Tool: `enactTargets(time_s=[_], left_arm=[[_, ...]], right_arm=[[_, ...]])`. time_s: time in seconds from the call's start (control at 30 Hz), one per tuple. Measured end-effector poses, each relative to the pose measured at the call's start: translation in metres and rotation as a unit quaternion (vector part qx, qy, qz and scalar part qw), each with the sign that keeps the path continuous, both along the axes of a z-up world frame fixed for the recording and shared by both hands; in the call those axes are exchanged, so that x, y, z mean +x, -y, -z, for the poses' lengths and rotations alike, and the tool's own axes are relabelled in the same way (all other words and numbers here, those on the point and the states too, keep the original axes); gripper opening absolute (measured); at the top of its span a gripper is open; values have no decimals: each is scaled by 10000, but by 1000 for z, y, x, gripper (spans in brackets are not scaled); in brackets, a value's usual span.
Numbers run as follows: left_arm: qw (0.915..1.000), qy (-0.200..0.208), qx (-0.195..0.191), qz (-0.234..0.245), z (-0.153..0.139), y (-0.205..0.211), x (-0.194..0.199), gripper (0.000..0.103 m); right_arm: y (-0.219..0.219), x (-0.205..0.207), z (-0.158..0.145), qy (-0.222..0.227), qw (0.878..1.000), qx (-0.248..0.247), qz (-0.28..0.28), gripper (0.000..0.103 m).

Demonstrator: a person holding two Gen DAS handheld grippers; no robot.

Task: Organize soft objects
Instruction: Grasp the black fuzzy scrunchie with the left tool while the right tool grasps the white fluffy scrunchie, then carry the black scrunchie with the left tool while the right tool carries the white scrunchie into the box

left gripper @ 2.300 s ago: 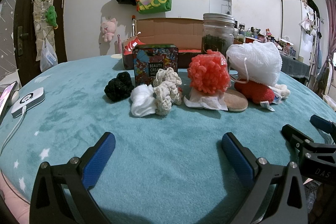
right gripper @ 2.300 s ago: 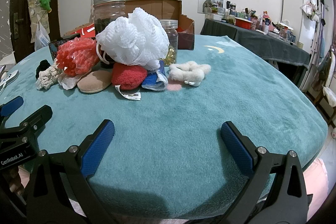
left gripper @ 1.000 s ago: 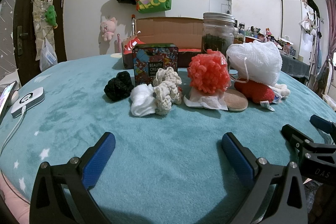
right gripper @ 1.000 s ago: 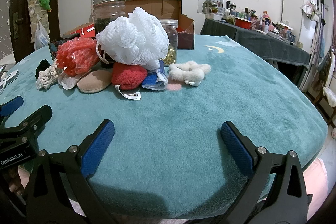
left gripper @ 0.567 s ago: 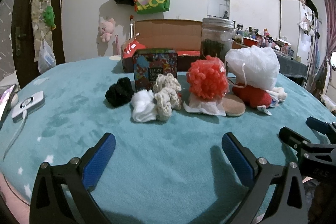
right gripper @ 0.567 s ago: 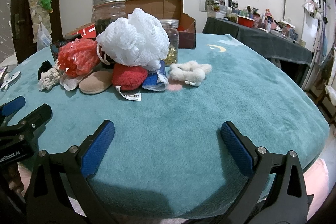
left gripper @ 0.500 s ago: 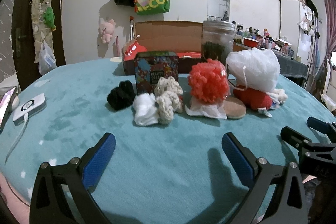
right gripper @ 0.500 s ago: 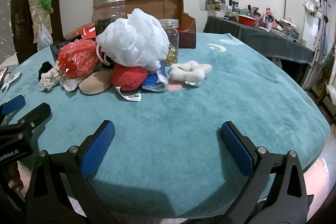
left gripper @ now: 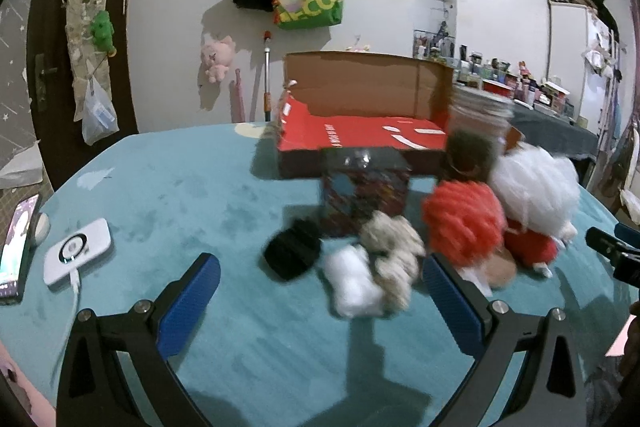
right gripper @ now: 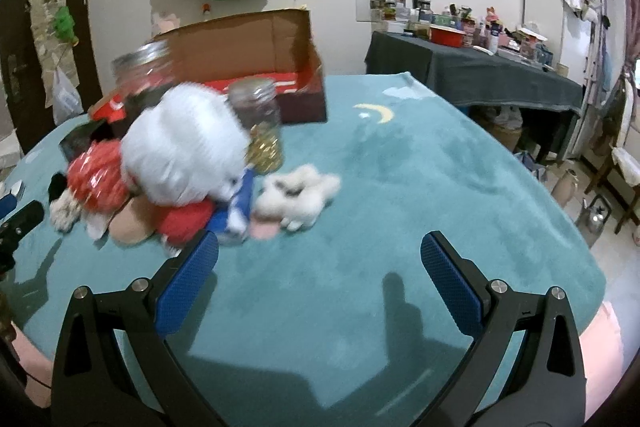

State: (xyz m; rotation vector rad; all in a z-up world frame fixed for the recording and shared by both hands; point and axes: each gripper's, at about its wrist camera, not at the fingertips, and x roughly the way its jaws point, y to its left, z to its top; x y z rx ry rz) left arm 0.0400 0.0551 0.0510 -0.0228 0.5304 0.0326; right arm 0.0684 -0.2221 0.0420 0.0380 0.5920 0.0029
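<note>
Teal fleece covers the surface (left gripper: pixel 200 203); only the left view shows the charger (left gripper: pixel 77 251), only the right the fluffy white toy (right gripper: pixel 298 197) beside the white sponge (right gripper: pixel 184 151). Both grippers (left gripper: pixel 320 291) (right gripper: pixel 318 269) hang wide, empty.

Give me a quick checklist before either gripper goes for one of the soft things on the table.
1. Left gripper open and empty: ok.
2. Right gripper open and empty: ok.
3. Cardboard box open on top to take items: ok.
4. Path to the white fluffy piece from the right: ok, it lies apart at the pile's edge.
5. White mesh puff free to lift: cannot tell, it sits atop other items beside the glass jar.
6. View sharp enough to aim: not ok, the pile is motion-blurred.
</note>
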Motion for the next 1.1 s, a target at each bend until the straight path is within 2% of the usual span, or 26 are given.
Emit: enactTargets(time_s=[0.2, 0.33, 0.5, 0.57, 0.6, 0.7, 0.73, 0.77, 0.8, 1.1], left_arm=[[9992, -395, 36, 6, -5, -19, 30, 102], [9961, -857, -152, 156, 4, -28, 48, 95], [9914, -1245, -177, 373, 14, -29, 61, 80], [9878, -1403, -322, 589, 18, -29, 65, 66], [9858, -1459, -451, 699, 20, -30, 66, 61], [9842, -1469, -625, 771, 19, -33, 67, 40], [9838, -1478, -657, 770, 19, -34, 67, 34], [9837, -1472, -691, 768, 19, -35, 65, 34], [9839, -1451, -701, 775, 18, -36, 64, 34], [9867, -1260, -532, 883, 4, -27, 49, 31]], right_arm=[[9, 34, -8, -312, 9995, -85, -63, 103], [6, 57, -5, -686, 9972, -155, -261, 103], [-4, 78, 8, -1161, 9919, -179, -491, 103], [-4, 82, 10, -1277, 9904, -122, -508, 102], [-3, 83, 9, -1291, 9901, -71, -537, 95], [-2, 88, 12, -1436, 9872, 113, -684, 55], [-2, 89, 13, -1445, 9869, 126, -702, 49], [-3, 86, 12, -1379, 9877, 113, -733, 41], [-3, 85, 11, -1367, 9874, 128, -784, 37], [-8, 67, -2, -1056, 9898, 167, -937, 37]])
